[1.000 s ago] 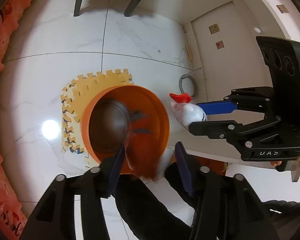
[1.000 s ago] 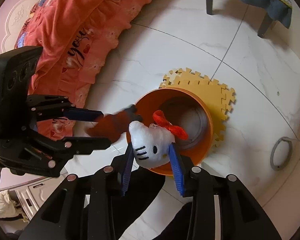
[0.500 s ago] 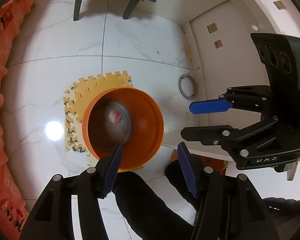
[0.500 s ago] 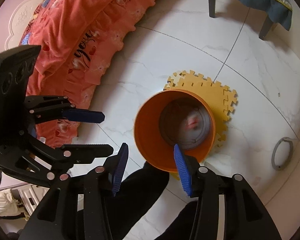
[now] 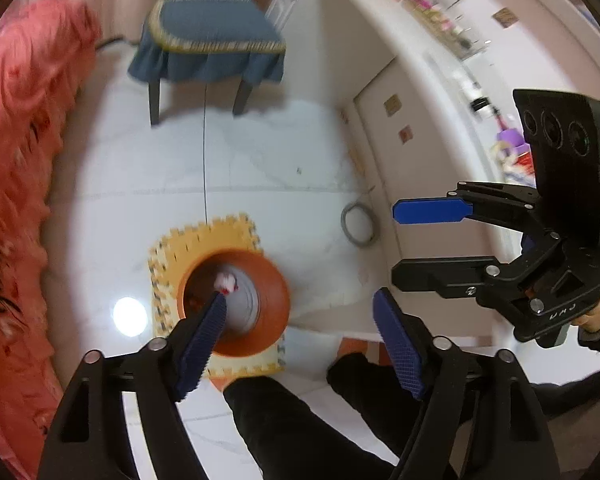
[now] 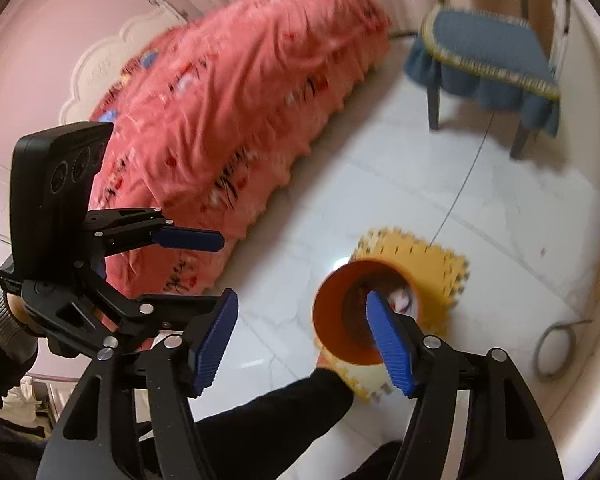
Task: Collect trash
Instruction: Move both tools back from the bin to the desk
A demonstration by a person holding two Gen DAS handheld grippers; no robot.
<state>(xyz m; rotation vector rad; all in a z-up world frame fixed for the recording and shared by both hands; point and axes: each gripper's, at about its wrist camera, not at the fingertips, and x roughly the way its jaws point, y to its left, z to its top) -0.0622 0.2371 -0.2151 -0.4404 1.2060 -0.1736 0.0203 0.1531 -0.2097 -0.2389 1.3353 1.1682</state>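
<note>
Both my left gripper and right gripper have just spread their ribbed blue jaws, nothing between them, above the round orange bin holding a soft white toy.

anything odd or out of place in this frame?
One thing: a white plush toy with red trim lies inside the orange bin, an odd item for trash. A grey ring lies loose on the floor by the cabinet.

I note both loads released: the white plush toy now lies inside the orange bin, low in frame. My left gripper and right gripper have just been opening, nothing between their jaws. The bin appears smaller; the blue chair has entered at the top.
</note>
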